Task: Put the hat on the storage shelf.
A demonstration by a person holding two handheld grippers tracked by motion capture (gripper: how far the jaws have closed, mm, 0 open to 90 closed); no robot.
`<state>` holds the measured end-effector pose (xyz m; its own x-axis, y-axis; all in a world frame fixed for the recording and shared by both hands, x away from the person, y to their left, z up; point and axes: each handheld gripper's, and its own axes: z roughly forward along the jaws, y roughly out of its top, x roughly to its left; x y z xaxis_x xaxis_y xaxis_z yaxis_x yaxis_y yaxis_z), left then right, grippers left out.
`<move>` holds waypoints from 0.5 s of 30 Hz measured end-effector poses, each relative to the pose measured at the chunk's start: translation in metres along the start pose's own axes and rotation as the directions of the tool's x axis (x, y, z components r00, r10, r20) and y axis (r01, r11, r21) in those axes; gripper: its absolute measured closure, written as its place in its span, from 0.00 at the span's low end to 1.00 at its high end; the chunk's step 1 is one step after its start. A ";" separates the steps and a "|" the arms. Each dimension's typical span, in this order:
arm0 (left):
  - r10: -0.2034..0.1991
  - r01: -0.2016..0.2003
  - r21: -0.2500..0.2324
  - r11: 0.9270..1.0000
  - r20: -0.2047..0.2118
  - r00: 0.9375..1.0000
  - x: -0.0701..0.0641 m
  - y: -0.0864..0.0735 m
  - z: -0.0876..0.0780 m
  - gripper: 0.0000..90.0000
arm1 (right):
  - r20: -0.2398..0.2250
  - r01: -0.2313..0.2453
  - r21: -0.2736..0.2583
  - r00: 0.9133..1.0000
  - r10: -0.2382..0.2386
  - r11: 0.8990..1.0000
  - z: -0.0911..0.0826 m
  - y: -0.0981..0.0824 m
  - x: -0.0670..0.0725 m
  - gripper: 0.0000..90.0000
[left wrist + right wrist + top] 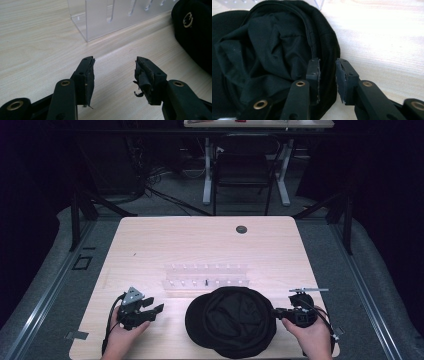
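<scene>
Two grippers are involved: the left gripper (113, 75) is parked wide open, holding nothing, beside the clear acrylic rack (206, 275). The black fabric cap (231, 321) lies upside down mid-table, its rim straddled by the half-closed right gripper (328, 80); pinching is judged next.

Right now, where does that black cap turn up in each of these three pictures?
High view: black cap lies at bottom centre, upside down, lining showing.
Left gripper view: its edge at the far right.
Right gripper view: across the left and middle, its rim between the jaws.
Shared landmark: the clear plastic rack behind it.
</scene>
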<state>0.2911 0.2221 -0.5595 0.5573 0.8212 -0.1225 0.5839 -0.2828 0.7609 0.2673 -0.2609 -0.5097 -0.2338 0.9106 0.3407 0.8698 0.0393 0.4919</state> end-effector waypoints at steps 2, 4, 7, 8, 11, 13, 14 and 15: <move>0.001 -0.001 0.002 1.000 0.002 1.000 0.000 0.000 0.000 0.55 | -0.011 0.002 0.038 1.000 -0.002 0.999 0.000 0.004 -0.002 0.83; 0.003 -0.003 0.002 1.000 0.001 1.000 0.000 0.000 0.000 0.55 | -0.013 0.001 0.064 1.000 0.000 0.998 0.001 0.007 -0.003 0.85; 0.000 0.000 0.001 1.000 0.002 1.000 0.000 0.000 0.000 0.55 | -0.021 -0.019 0.087 1.000 0.021 0.996 0.002 0.012 -0.004 0.86; -0.002 0.002 -0.002 1.000 0.003 1.000 0.001 0.000 0.000 0.55 | -0.026 -0.022 0.098 0.999 0.024 0.995 0.003 0.014 -0.005 0.86; -0.005 0.005 0.002 1.000 0.007 1.000 0.000 0.000 0.000 0.55 | -0.046 -0.051 0.142 0.997 0.058 0.989 0.006 0.019 -0.007 0.86; -0.005 0.005 0.005 1.000 0.007 1.000 0.000 0.000 0.000 0.55 | -0.048 -0.060 0.177 0.996 0.069 0.982 0.009 0.022 -0.008 0.87; -0.005 0.005 0.006 1.000 0.008 1.000 0.000 0.000 0.000 0.55 | -0.042 -0.060 0.192 0.997 0.069 0.979 0.010 0.023 -0.008 0.87; -0.004 0.004 0.008 1.000 0.007 1.000 0.000 0.000 0.001 0.55 | -0.040 -0.076 0.210 0.995 0.086 0.975 0.012 0.025 -0.008 0.87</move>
<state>0.2912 0.2214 -0.5600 0.5596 0.8185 -0.1300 0.5906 -0.2837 0.7554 0.2963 -0.2624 -0.5101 -0.1752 0.8936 0.4134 0.9567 0.0554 0.2857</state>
